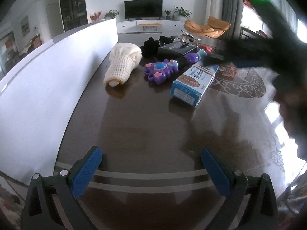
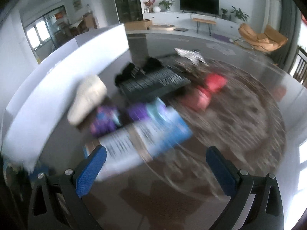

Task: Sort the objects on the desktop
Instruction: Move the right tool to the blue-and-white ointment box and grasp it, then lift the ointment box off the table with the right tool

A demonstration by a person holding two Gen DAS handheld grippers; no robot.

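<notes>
Clustered mid-surface, unsorted: cream knit hat [image 1: 122, 63] by the white panel [image 1: 57, 72], purple toy [image 1: 163, 70] just beside it, blue box [image 1: 194, 82] nearest the grippers and overlapping the toy's far end. Behind these, a flat black box [image 1: 176, 48], some dark fabric [image 1: 151, 45], a foil-like wrapper [image 1: 187, 36]. Red packet [image 2: 213, 82] to the right, probably soft packaging, too blurred to be sure. Nothing set apart or grouped yet; by the look of it, sorting barely begun, all of it left to do.

Left gripper [image 1: 151, 163] spread wide, empty, low over bare surface [image 1: 145, 126], well short of the pile. Right gripper [image 2: 156, 164] likewise spread and empty, over the blue box's near end, view smeared by motion. Seen from the left camera, its dark blurred body looming across the right side, above the pile's right part. White panel walling off the left; crowding among the items likely the main hindrance to a clean grasp.
</notes>
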